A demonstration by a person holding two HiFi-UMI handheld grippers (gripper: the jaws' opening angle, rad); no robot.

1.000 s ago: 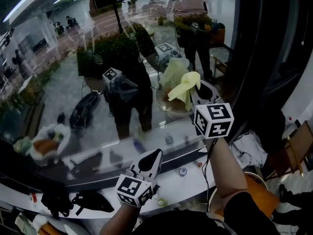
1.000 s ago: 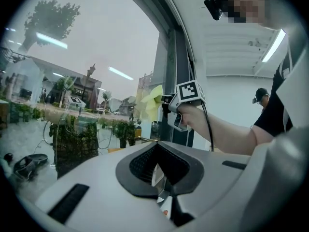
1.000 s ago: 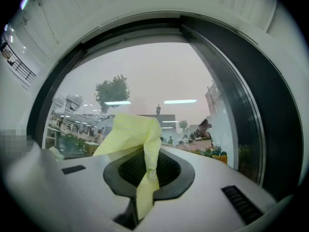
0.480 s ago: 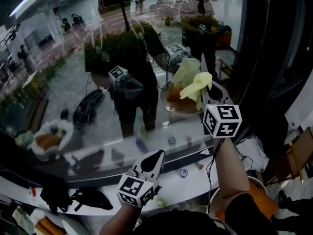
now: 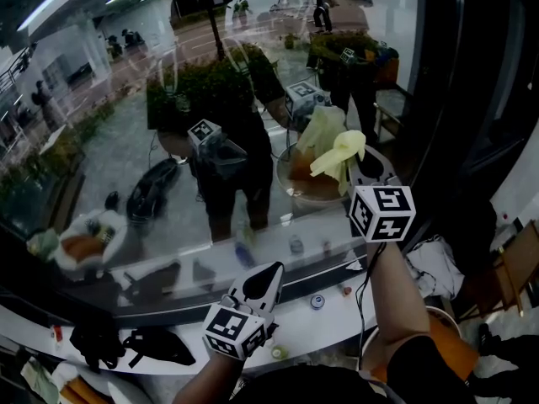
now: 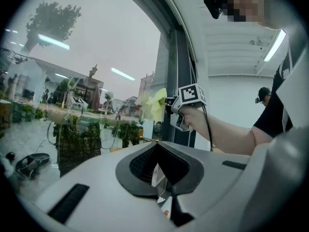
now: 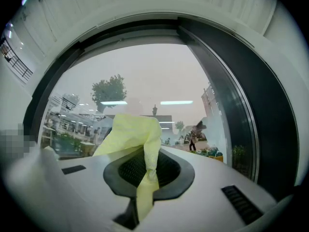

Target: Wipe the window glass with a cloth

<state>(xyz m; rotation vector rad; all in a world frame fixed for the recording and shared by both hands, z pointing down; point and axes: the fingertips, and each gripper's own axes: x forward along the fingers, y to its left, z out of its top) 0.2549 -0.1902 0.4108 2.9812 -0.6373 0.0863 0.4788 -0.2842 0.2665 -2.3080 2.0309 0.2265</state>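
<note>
Over the last second my right gripper (image 7: 147, 174) has carried the cloth (image 5: 337, 151) a little to the right along the pane, towards the dark frame (image 5: 446, 99). My left gripper (image 6: 161, 173) has hardly shifted.

The cloth is thin, pale yellow and limp. I judge it weighs next to nothing, folds wherever it likes and cannot be harmed by squeezing. It wants holding by a bunched fold, so that a pad of fabric meets the pane rather than the hard jaws. That is how I have it now: my right jaws are pressed together on a narrow fold, and the loose part flops out beyond the tips.

In the head view the cloth sits right against its own reflection, so I take it to be on the window glass (image 5: 126, 141) or just off it, on the pane's right side, near the frame.

The glass itself is stiff and slick.

My left gripper hangs low, well apart from the cloth, with its jaws together and nothing between them.
</note>
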